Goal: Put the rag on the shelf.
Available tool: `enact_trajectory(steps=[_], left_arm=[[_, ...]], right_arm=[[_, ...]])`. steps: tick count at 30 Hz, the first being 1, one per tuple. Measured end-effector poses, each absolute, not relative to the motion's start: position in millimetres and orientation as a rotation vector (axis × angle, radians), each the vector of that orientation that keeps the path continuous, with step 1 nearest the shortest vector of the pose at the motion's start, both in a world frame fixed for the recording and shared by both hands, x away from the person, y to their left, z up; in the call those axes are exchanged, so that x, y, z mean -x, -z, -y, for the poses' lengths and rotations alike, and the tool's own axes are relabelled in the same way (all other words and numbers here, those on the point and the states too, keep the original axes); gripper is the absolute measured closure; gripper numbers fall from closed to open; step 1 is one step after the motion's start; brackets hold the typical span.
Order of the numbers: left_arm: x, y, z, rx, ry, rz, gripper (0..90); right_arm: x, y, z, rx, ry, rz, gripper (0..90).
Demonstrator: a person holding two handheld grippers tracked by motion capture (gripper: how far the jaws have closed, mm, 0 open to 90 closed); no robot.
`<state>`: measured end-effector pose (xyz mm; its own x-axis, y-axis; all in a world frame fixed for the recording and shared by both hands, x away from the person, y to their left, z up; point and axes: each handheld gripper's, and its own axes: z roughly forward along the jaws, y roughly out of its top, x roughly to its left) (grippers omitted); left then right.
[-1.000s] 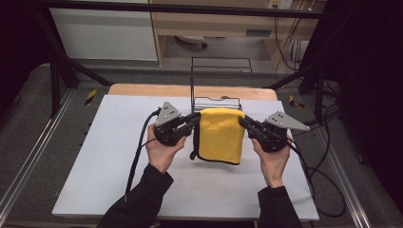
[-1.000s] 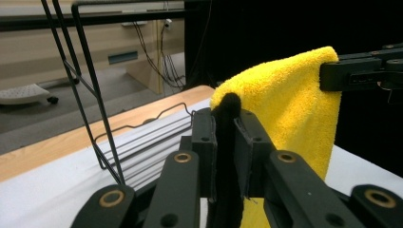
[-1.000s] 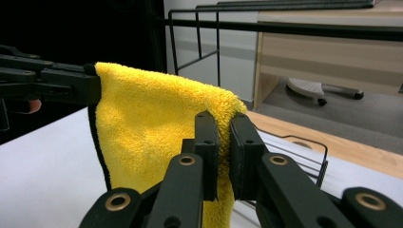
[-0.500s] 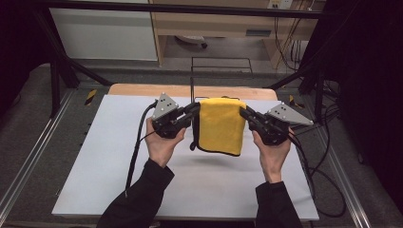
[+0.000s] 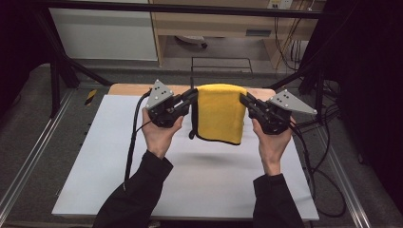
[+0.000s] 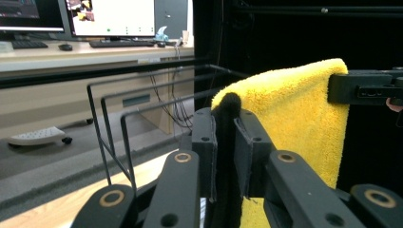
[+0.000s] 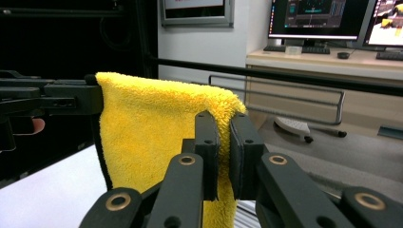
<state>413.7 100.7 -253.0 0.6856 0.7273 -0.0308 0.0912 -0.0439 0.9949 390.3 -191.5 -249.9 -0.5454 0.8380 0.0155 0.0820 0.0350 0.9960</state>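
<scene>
A folded yellow cloth (image 5: 221, 114) with a dark hem hangs in the air above the white table (image 5: 95, 180), stretched between both grippers. My left gripper (image 5: 192, 94) is shut on its upper left corner, and in the left gripper view the cloth's black edge (image 6: 227, 142) sits pinched between the jaws. My right gripper (image 5: 243, 99) is shut on the upper right corner; the cloth (image 7: 157, 133) drapes down to the left of its jaws in the right gripper view. The cloth's lower edge hangs free above the table.
A black wire rack (image 5: 221, 66) stands at the table's far edge, just behind the cloth, and appears again as the wire rack (image 6: 123, 114) in the left gripper view. Desks with monitors and keyboards lie beyond. Cables trail from both grippers along the table sides.
Both grippers have lifted the cloth and carried it away from the person, toward the wire rack. It hangs higher and farther back than one second ago.
</scene>
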Motion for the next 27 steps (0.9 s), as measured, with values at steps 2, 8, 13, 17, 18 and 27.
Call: enact_trajectory(steps=[2,8,13,17,18,27], left_arm=[[-414.9,248.4,-101.1,-1.544,-0.591,-0.692,79.2],[-419.5,233.0,-101.1,-1.526,-0.607,-0.679,79.2],[-423.9,218.8,-100.7,-1.507,-0.62,-0.669,79.2],[-427.9,209.0,-101.4,-1.496,-0.618,-0.662,79.2],[-428.8,206.7,-101.6,-1.494,-0.623,-0.66,79.2],[-437.8,186.9,-102.3,-1.472,-0.634,-0.646,79.2]], right_arm=[[-391.0,245.3,190.8,-0.933,-1.571,-1.692,83.8],[-395.5,228.5,189.6,-0.916,-1.57,-1.666,83.8],[-398.2,214.3,188.7,-0.902,-1.57,-1.645,83.8],[-400.8,203.8,187.7,-0.893,-1.572,-1.627,83.8],[-401.6,201.5,187.5,-0.893,-1.572,-1.624,83.8],[-410.3,181.6,186.0,-0.873,-1.569,-1.613,83.9]])
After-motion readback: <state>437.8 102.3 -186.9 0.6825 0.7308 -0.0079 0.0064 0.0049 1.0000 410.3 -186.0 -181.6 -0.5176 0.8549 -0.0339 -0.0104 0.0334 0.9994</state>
